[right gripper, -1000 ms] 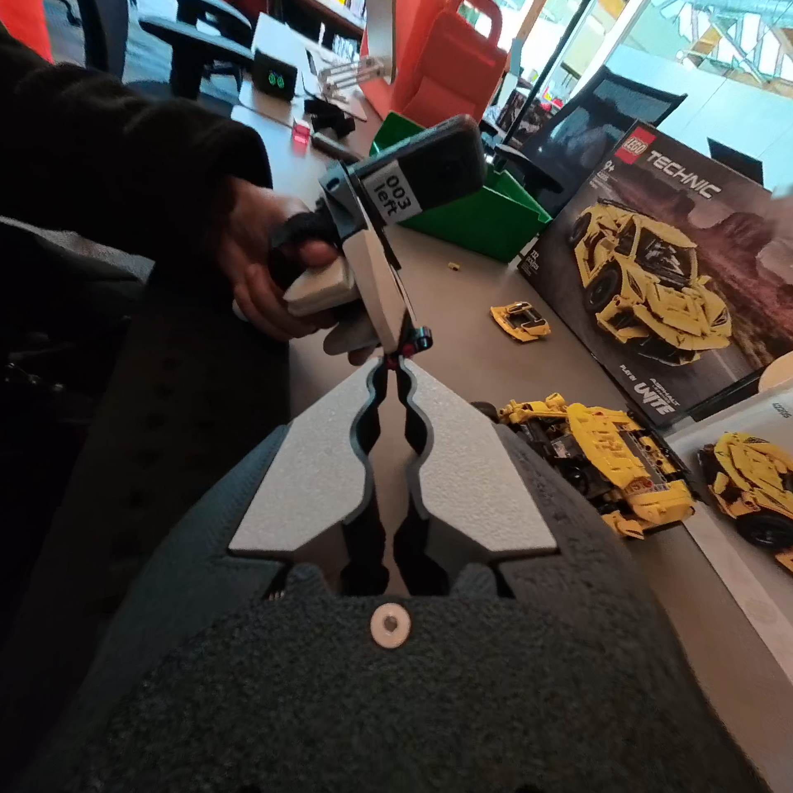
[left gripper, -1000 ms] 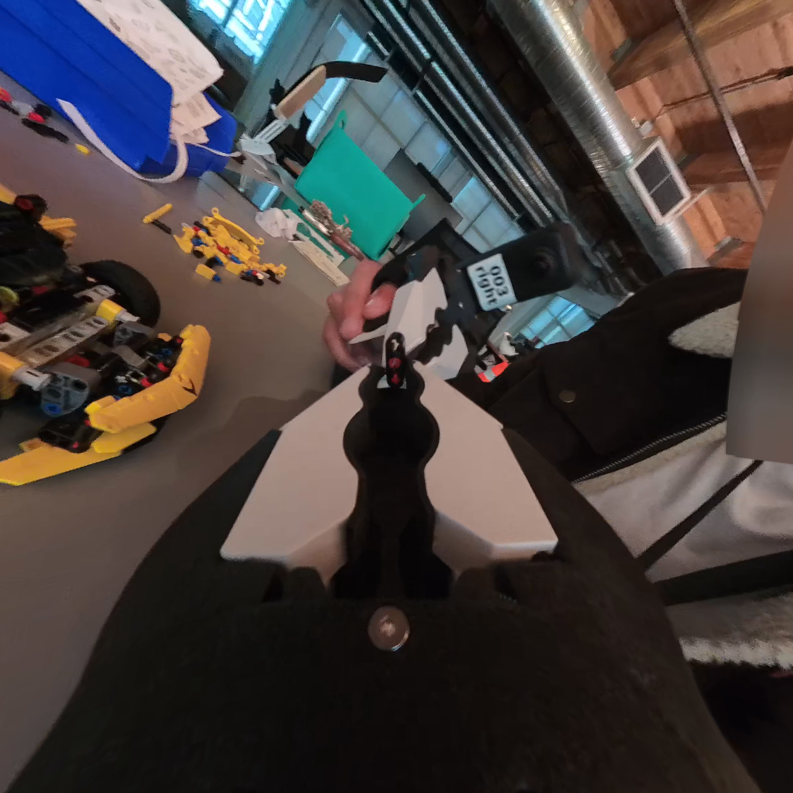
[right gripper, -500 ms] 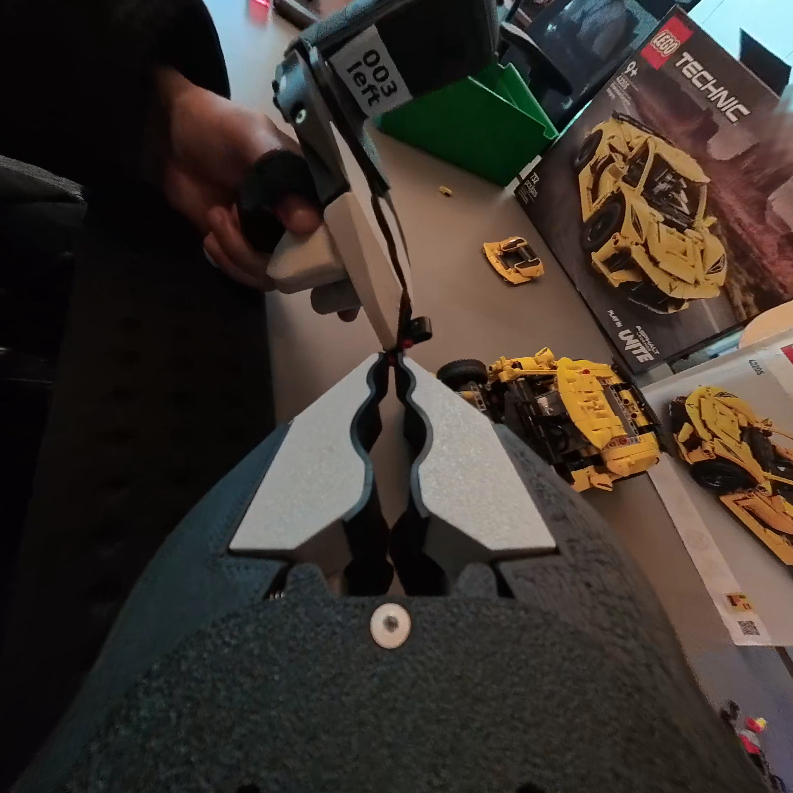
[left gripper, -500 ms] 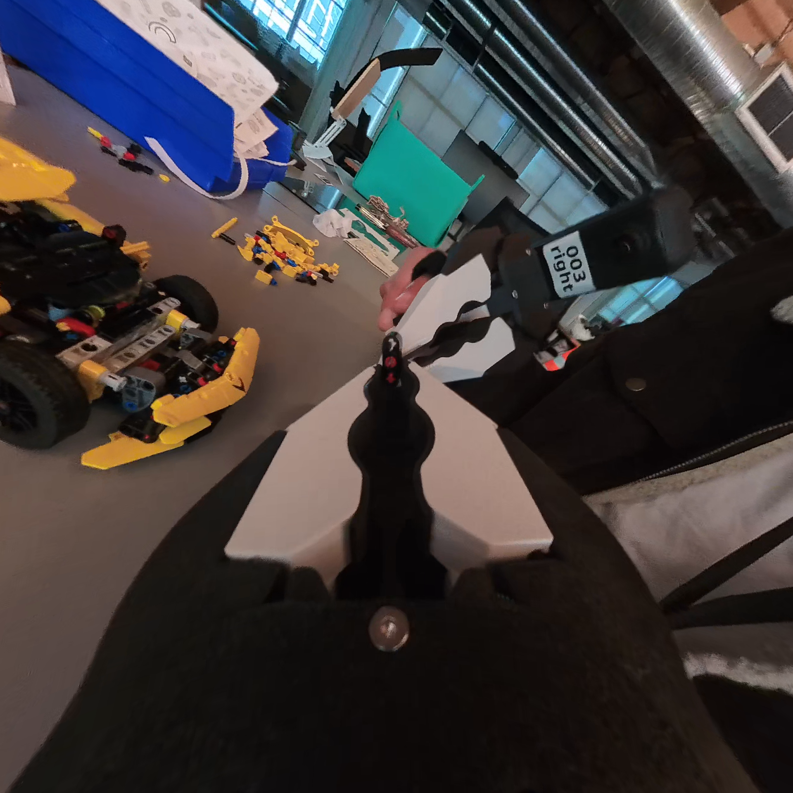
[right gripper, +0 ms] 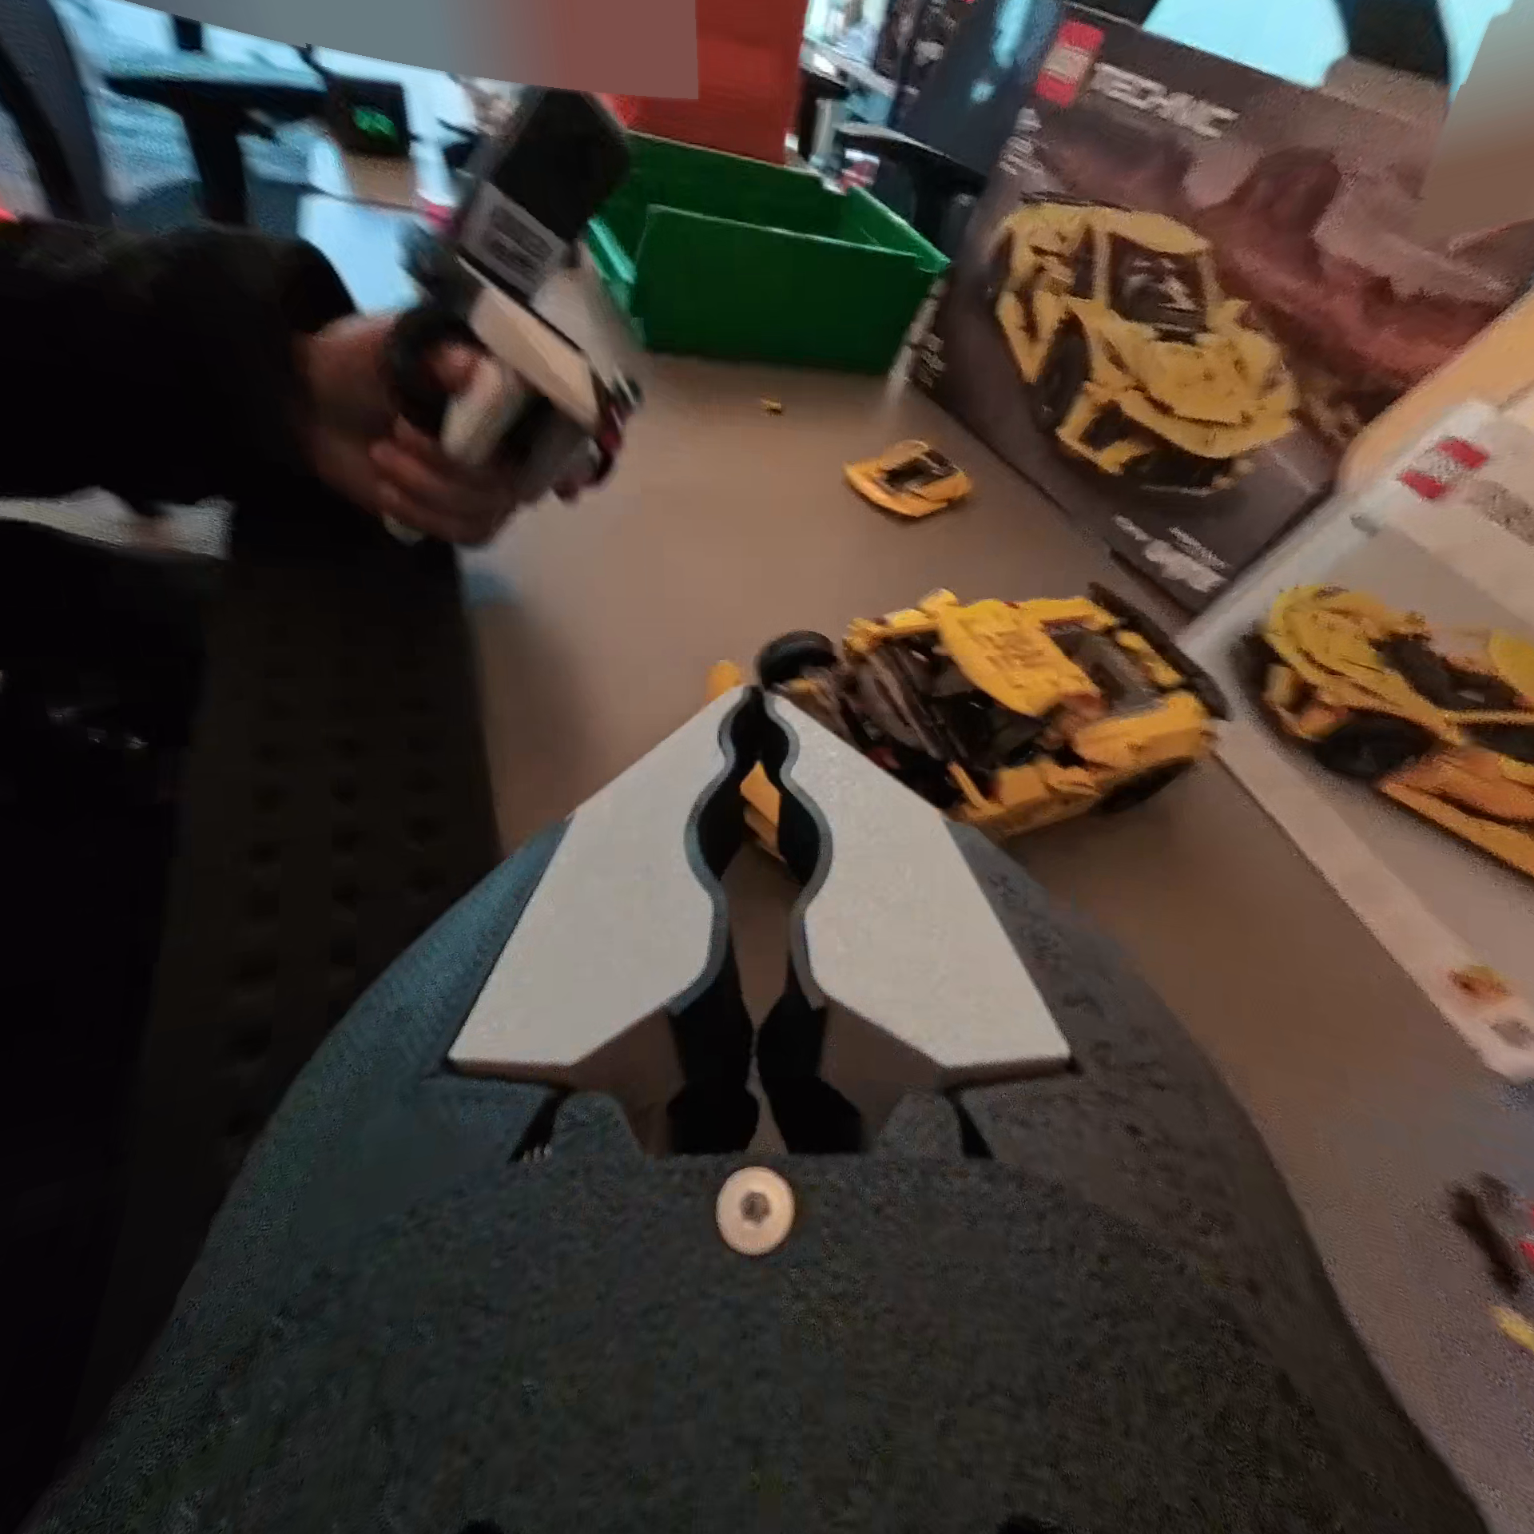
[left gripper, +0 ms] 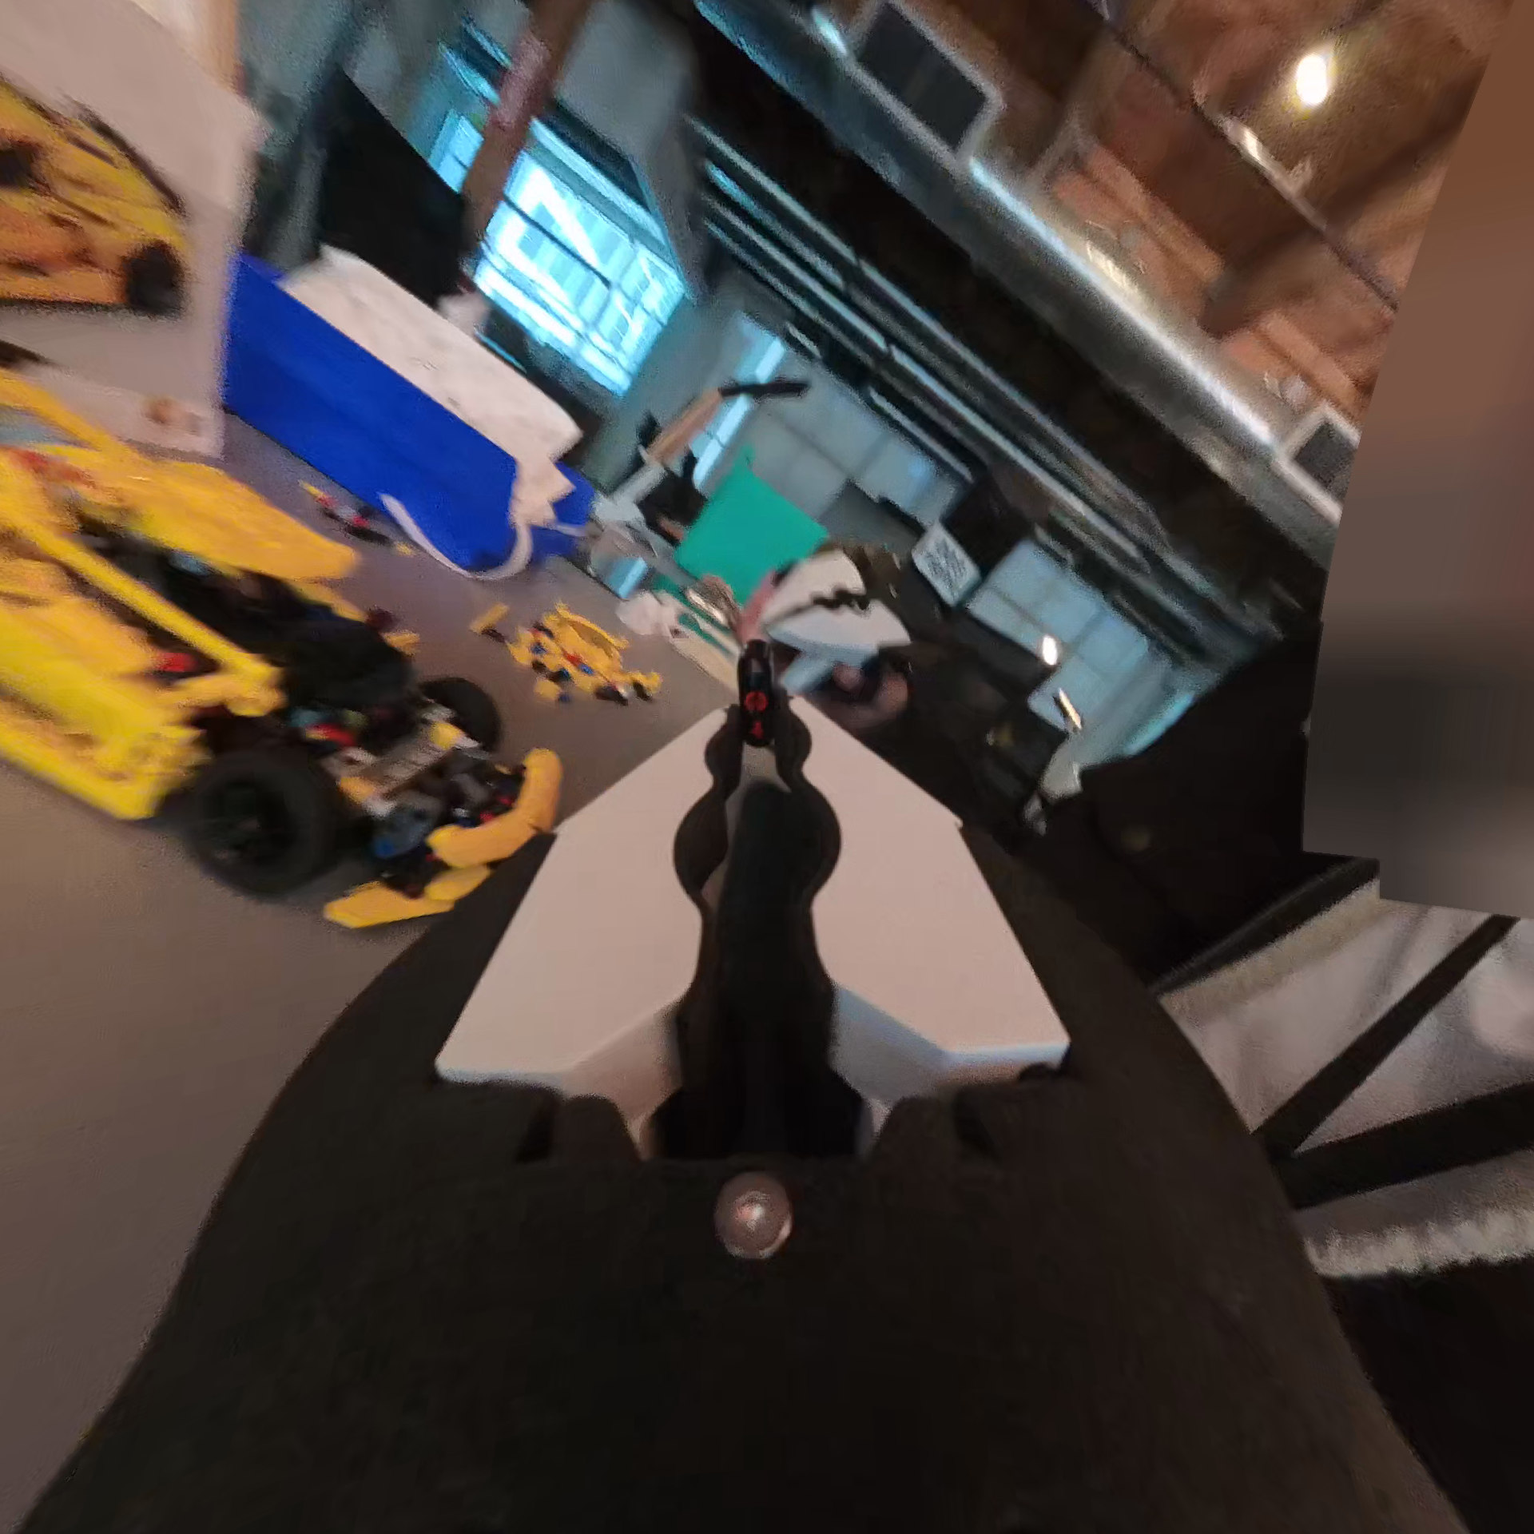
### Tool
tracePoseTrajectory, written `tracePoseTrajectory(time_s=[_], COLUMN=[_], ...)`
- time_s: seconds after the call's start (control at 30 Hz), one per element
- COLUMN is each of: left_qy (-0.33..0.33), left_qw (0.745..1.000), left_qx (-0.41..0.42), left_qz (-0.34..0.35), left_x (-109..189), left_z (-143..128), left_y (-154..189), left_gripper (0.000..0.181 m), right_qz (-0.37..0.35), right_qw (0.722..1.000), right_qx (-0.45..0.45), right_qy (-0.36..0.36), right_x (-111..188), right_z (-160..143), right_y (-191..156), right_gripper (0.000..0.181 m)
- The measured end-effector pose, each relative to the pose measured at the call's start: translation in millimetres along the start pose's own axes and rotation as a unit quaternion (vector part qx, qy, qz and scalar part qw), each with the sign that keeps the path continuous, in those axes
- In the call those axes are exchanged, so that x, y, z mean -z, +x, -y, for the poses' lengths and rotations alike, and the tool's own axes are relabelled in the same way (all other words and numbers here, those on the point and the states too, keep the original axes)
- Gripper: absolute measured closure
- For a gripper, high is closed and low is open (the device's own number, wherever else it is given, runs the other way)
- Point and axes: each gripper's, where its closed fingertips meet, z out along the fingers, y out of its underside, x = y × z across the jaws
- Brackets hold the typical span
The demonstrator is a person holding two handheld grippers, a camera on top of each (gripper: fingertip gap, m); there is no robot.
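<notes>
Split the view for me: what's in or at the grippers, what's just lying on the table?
In or at the grippers:
left gripper, shut on small black-and-red plastic piece
right gripper, shut, seemingly empty, nearest the half-built yellow-and-black brick car

Lying about:
green plastic bin
printed cardboard box
loose yellow panel piece
pile of small yellow bricks
blue box

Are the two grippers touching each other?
Apart. The right wrist view shows the left gripper off to the side, with bare table between it and the right gripper.
</notes>
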Motion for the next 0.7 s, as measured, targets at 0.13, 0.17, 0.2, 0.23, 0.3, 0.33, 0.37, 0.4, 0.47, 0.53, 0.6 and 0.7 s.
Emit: tracePoseTrajectory(time_s=[0.13, 0.17, 0.2, 0.23, 0.3, 0.33, 0.37, 0.4, 0.47, 0.53, 0.6, 0.7], left_qy=[-0.041, -0.031, -0.026, -0.025, -0.033, -0.040, -0.047, -0.055, -0.066, -0.074, -0.079, -0.091], left_qw=[0.996, 0.994, 0.992, 0.991, 0.987, 0.985, 0.984, 0.981, 0.978, 0.976, 0.974, 0.973], left_qx=[0.057, 0.069, 0.081, 0.092, 0.113, 0.123, 0.131, 0.140, 0.152, 0.159, 0.166, 0.165], left_qz=[-0.062, -0.075, -0.089, -0.094, -0.111, -0.113, -0.114, -0.122, -0.123, -0.127, -0.129, -0.132], left_x=[-26.1, -25.2, -23.9, -23.2, -22.7, -23.3, -24.1, -24.4, -25.3, -25.4, -25.6, -26.9], left_z=[-21.0, -18.1, -16.7, -16.9, -18.3, -19.8, -21.7, -23.4, -26.4, -28.3, -29.6, -33.2], left_y=[17.1, 20.2, 23.6, 23.8, 25.4, 24.4, 23.2, 24.3, 22.9, 23.0, 22.5, 24.2], left_gripper=[0.175, 0.175, 0.175, 0.175, 0.175, 0.174, 0.174, 0.175, 0.175, 0.175, 0.175, 0.175], right_qz=[0.148, 0.155, 0.159, 0.155, 0.136, 0.122, 0.116, 0.113, 0.093, 0.082, 0.073, 0.062], right_qw=[0.979, 0.977, 0.975, 0.975, 0.977, 0.980, 0.980, 0.979, 0.981, 0.981, 0.981, 0.981], right_qx=[-0.030, -0.015, -0.020, -0.020, 0.016, 0.036, 0.054, 0.069, 0.095, 0.111, 0.119, 0.128], right_qy=[0.138, 0.145, 0.155, 0.160, 0.162, 0.157, 0.154, 0.153, 0.140, 0.133, 0.132, 0.134], right_x=[-43.8, -52.2, -56.5, -58.2, -57.6, -56.7, -55.1, -53.9, -56.0, -56.3, -55.5, -55.3], right_z=[28.1, 27.6, 29.5, 30.4, 32.2, 32.2, 32.6, 33.0, 29.9, 28.4, 27.9, 28.7], right_y=[-67.4, -78.0, -83.1, -83.1, -81.7, -80.2, -81.4, -82.8, -79.6, -78.4, -75.8, -73.9], right_gripper=[0.154, 0.155, 0.155, 0.153, 0.153, 0.158, 0.167, 0.173, 0.173, 0.174, 0.173, 0.174])
